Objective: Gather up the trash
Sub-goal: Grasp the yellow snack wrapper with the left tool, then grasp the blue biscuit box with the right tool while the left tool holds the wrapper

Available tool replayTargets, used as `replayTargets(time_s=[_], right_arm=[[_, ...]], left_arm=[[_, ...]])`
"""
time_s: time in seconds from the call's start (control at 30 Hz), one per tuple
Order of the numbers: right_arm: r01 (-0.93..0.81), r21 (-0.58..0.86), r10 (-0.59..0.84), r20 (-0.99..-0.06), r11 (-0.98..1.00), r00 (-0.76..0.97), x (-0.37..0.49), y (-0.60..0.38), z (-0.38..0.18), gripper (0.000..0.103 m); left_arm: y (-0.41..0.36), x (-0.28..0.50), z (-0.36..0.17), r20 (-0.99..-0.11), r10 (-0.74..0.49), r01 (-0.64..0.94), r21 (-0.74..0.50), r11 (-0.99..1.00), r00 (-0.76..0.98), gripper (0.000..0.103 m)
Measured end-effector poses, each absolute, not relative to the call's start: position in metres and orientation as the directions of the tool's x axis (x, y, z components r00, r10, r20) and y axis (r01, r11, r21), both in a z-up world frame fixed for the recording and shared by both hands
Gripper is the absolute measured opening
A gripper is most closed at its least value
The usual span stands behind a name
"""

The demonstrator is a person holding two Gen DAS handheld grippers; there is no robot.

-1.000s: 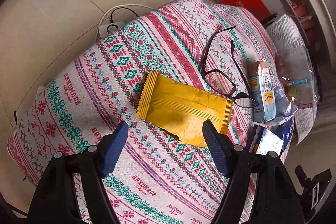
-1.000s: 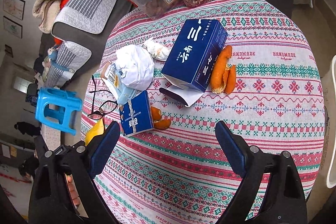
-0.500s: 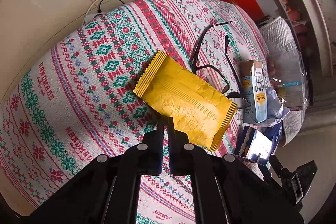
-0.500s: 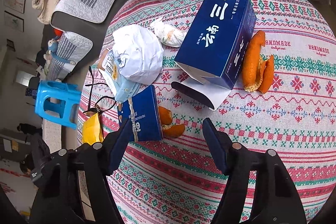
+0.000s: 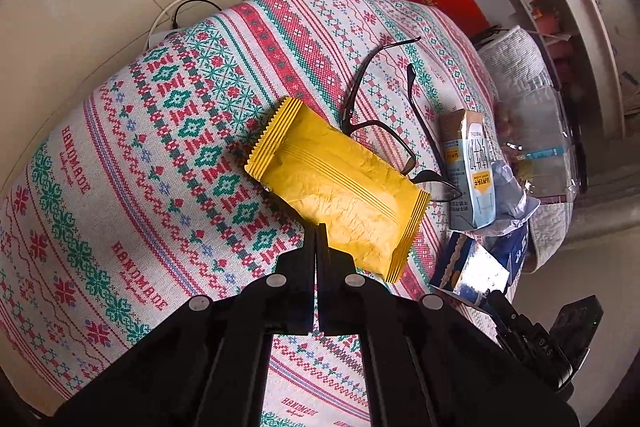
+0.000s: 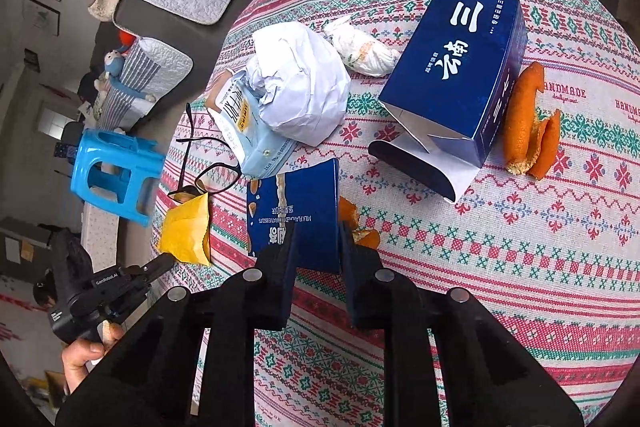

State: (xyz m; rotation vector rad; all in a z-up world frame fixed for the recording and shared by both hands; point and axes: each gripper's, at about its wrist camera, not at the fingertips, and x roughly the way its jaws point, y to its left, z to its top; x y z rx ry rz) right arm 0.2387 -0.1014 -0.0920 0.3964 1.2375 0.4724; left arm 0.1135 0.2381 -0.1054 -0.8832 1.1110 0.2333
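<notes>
step: grabbing trash | left tongs [image 5: 317, 233] pinch crinkled yellow foil wrapper [image 5: 340, 187] at tabletop edge | right tongs [image 6: 318, 247], just closing, clasp flat blue biscuit packet [image 6: 294, 211] | next: lift both

**Both your grippers angled down, jaws drawn in**

Your left black two-finger gripper [image 5: 316, 227] points steeply downward, its jaws pressed fully together. Your right black two-finger gripper [image 6: 316, 243] tilts down too; its jaws have just been closing, a narrow gap remaining. Your bare left hand [image 6: 86, 355] grips its handle.
</notes>
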Motion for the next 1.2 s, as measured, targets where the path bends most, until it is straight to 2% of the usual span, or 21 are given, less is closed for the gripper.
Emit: replayTargets(time_s=[0.17, 0.23, 0.3, 0.33, 0.67, 0.73, 0.77, 0.8, 0.83, 0.87, 0.9, 1.07, 1.2], right_arm=[[-0.131, 0.532, 0.547, -0.797, 0.836, 0.254, 0.238, -0.103, -0.09, 0.018], [-0.131, 0.534, 0.549, -0.795, 0.835, 0.257, 0.238, -0.104, -0.089, 0.017], [-0.13, 0.534, 0.549, -0.794, 0.835, 0.261, 0.238, -0.104, -0.087, 0.017], [-0.129, 0.536, 0.55, -0.793, 0.834, 0.262, 0.239, -0.104, -0.086, 0.017], [-0.125, 0.544, 0.556, -0.789, 0.83, 0.261, 0.236, -0.107, -0.082, 0.016], [-0.122, 0.545, 0.557, -0.79, 0.829, 0.256, 0.236, -0.107, -0.082, 0.016], [-0.121, 0.546, 0.558, -0.791, 0.829, 0.253, 0.236, -0.107, -0.083, 0.016], [-0.121, 0.545, 0.557, -0.792, 0.83, 0.251, 0.236, -0.107, -0.083, 0.015], [-0.123, 0.543, 0.556, -0.793, 0.83, 0.25, 0.235, -0.107, -0.082, 0.015], [-0.125, 0.544, 0.557, -0.793, 0.83, 0.248, 0.235, -0.107, -0.081, 0.014], [-0.127, 0.544, 0.557, -0.793, 0.83, 0.246, 0.234, -0.107, -0.08, 0.014], [-0.122, 0.549, 0.561, -0.791, 0.827, 0.242, 0.23, -0.114, -0.073, 0.012], [-0.103, 0.562, 0.568, -0.784, 0.821, 0.251, 0.228, -0.124, -0.067, 0.011]], left_arm=[[0.242, 0.112, -0.108, -0.854, -0.241, -0.585, -0.497, 0.641, 0.462, 0.002], [0.244, 0.111, -0.108, -0.854, -0.243, -0.592, -0.499, 0.633, 0.46, 0.015], [0.246, 0.111, -0.108, -0.859, -0.223, -0.604, -0.488, 0.63, 0.46, 0.051], [0.246, 0.11, -0.106, -0.863, -0.202, -0.611, -0.476, 0.632, 0.462, 0.055], [0.232, 0.131, -0.108, -0.874, -0.14, -0.587, -0.422, 0.691, 0.464, 0.067], [0.228, 0.136, -0.108, -0.872, -0.14, -0.573, -0.42, 0.704, 0.469, 0.067], [0.225, 0.137, -0.108, -0.872, -0.14, -0.566, -0.419, 0.71, 0.47, 0.061], [0.222, 0.14, -0.109, -0.872, -0.143, -0.556, -0.416, 0.72, 0.468, 0.042], [0.219, 0.143, -0.11, -0.877, -0.148, -0.545, -0.408, 0.733, 0.457, 0.032], [0.216, 0.144, -0.111, -0.879, -0.154, -0.539, -0.406, 0.738, 0.452, 0.016], [0.215, 0.145, -0.113, -0.875, -0.173, -0.532, -0.419, 0.736, 0.452, 0.006], [0.203, 0.141, -0.108, -0.86, -0.207, -0.498, -0.448, 0.742, 0.466, 0.0], [0.193, 0.136, -0.102, -0.85, -0.232, -0.474, -0.467, 0.746, 0.473, 0.0]])
